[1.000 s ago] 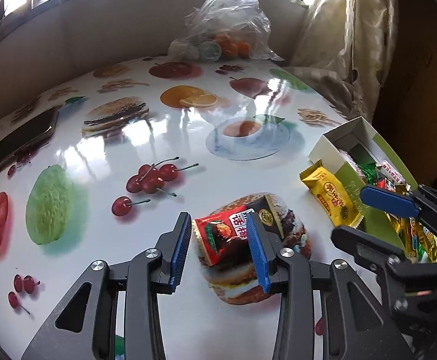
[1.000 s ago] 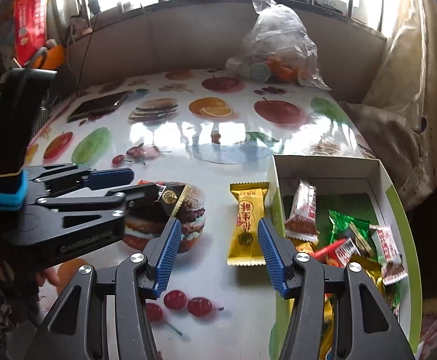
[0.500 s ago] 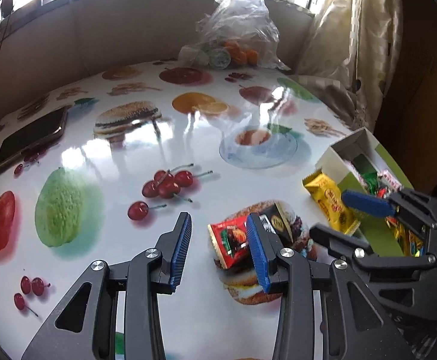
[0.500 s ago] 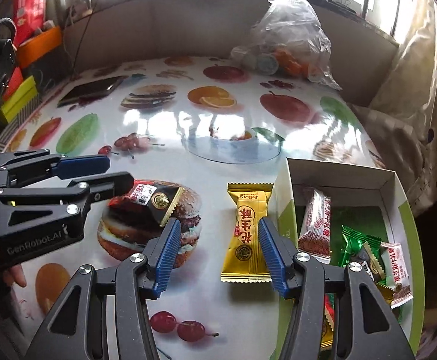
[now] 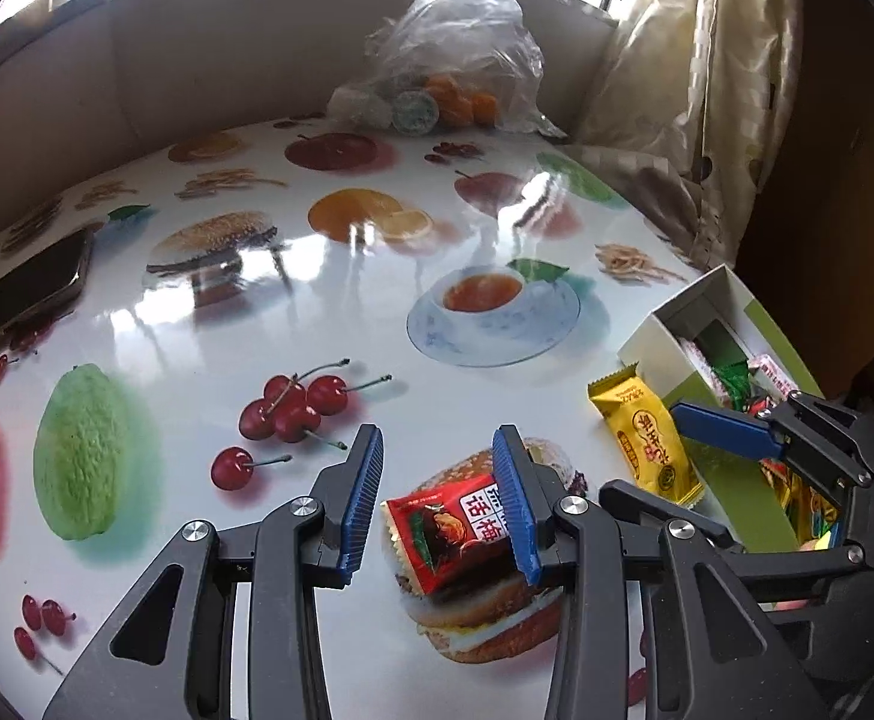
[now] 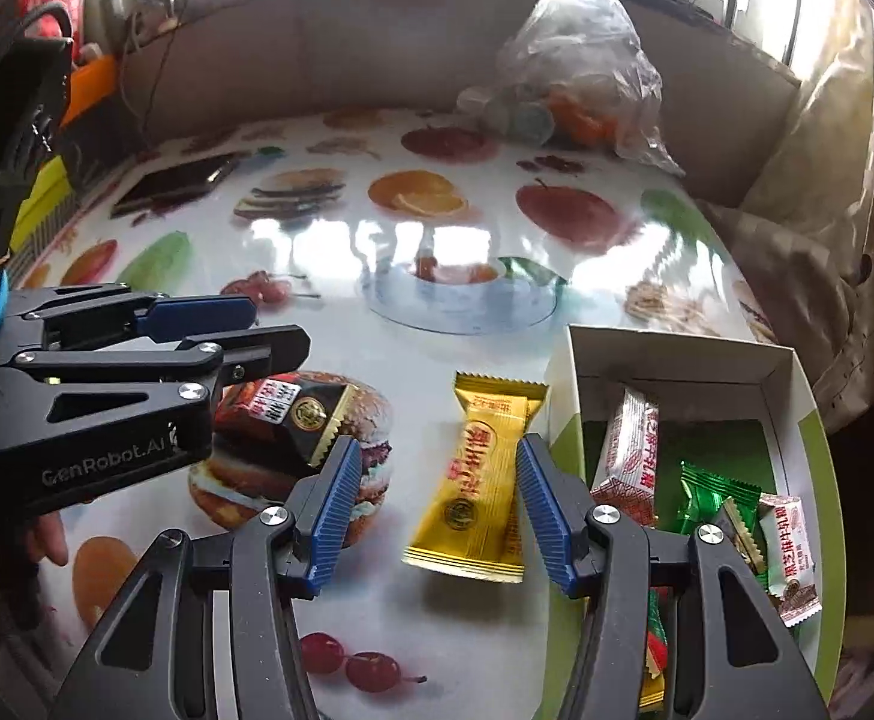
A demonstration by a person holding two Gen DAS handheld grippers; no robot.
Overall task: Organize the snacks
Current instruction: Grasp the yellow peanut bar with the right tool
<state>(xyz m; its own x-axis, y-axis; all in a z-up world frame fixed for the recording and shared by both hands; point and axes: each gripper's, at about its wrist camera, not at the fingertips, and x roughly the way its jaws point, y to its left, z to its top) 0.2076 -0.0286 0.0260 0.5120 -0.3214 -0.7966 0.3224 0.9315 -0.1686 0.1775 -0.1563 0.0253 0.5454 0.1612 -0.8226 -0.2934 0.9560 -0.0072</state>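
The left gripper (image 5: 437,504) hangs over the red snack packet (image 5: 448,534), its jaws apart; the packet lies on the tabletop (image 5: 329,324) between them, touching the right pad, with a gap at the left one. The right gripper (image 6: 434,510) is open around the yellow snack bar (image 6: 478,480), which lies flat just left of the open box (image 6: 682,354) of wrapped snacks at the tabletop's right edge. A phone (image 5: 23,294) rests far left.

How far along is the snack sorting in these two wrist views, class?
Done: several wrapped snacks already lie in the box. In hand: nothing is gripped; the right gripper straddles the yellow packet, open. Left: that packet and the red packet between the left gripper fingers.
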